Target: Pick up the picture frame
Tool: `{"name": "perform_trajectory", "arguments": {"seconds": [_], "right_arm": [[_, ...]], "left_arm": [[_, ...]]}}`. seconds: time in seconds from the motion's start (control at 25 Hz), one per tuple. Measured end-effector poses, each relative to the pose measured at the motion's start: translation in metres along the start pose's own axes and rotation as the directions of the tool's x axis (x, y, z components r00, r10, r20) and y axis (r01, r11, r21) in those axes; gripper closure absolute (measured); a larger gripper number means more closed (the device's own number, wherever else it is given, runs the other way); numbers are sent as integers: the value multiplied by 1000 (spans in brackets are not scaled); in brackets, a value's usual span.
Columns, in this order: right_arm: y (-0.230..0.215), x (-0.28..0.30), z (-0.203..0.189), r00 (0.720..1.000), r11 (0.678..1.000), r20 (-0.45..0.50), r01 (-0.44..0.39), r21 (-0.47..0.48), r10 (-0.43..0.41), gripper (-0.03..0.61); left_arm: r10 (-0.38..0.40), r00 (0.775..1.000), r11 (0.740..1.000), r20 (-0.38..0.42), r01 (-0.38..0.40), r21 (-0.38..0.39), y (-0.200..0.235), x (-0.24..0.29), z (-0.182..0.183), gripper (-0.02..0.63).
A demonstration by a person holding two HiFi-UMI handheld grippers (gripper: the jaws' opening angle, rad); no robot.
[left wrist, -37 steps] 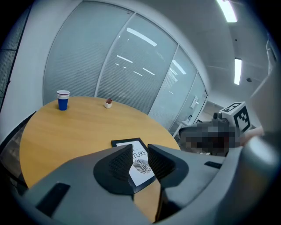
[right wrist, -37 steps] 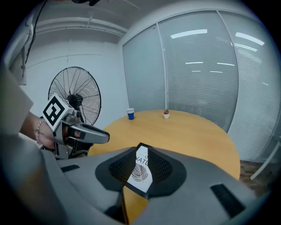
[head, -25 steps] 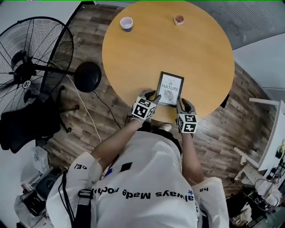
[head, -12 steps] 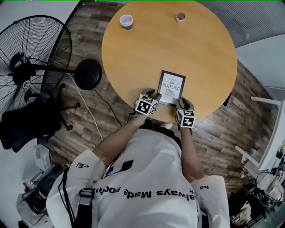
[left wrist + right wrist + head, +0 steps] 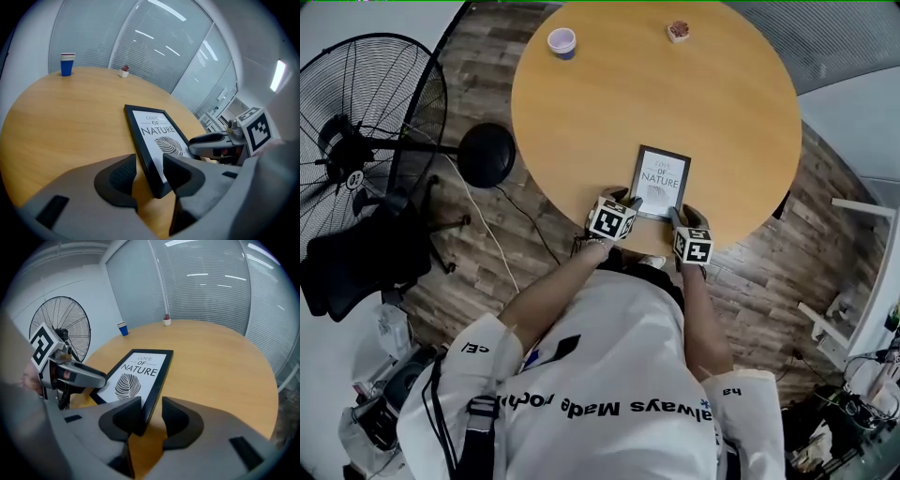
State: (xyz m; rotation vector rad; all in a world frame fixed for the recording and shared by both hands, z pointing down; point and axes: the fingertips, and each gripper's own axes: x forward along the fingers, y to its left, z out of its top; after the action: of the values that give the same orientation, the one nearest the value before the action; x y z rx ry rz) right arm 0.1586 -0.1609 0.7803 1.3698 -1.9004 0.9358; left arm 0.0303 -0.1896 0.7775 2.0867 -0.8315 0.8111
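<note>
The black picture frame with a leaf print lies flat on the round wooden table, near its front edge. My left gripper is at the frame's near left corner. In the left gripper view that corner of the frame sits between the jaws of my left gripper, with a gap on the left side. My right gripper is at the near right corner, and the frame edge lies between the jaws of my right gripper. Both pairs of jaws have just been opening and do not clamp the frame.
A blue paper cup and a small potted plant stand at the table's far side. On the floor to the left are a large black fan, its round base and a black chair.
Both grippers have edged a little closer to the frame's near corners. The frame has stayed where it was on the table.
</note>
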Motion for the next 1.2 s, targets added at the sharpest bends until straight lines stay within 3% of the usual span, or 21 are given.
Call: {"name": "perform_trajectory", "arguments": {"seconds": [0.32, 0.72, 1.2], "right_arm": [[4, 2, 1, 1000, 1000, 1, -25, 6, 25, 468], [8, -2, 4, 1000, 1000, 0, -2, 11, 2, 472], [14, -23, 31, 997, 1000, 78, 25, -8, -25, 472]], "left_arm": [[12, 1000, 1000, -2, -12, 3, 3, 3, 0, 495], [23, 1000, 1000, 18, -23, 4, 4, -3, 6, 505], [42, 995, 998, 92, -45, 33, -3, -27, 32, 509]]}}
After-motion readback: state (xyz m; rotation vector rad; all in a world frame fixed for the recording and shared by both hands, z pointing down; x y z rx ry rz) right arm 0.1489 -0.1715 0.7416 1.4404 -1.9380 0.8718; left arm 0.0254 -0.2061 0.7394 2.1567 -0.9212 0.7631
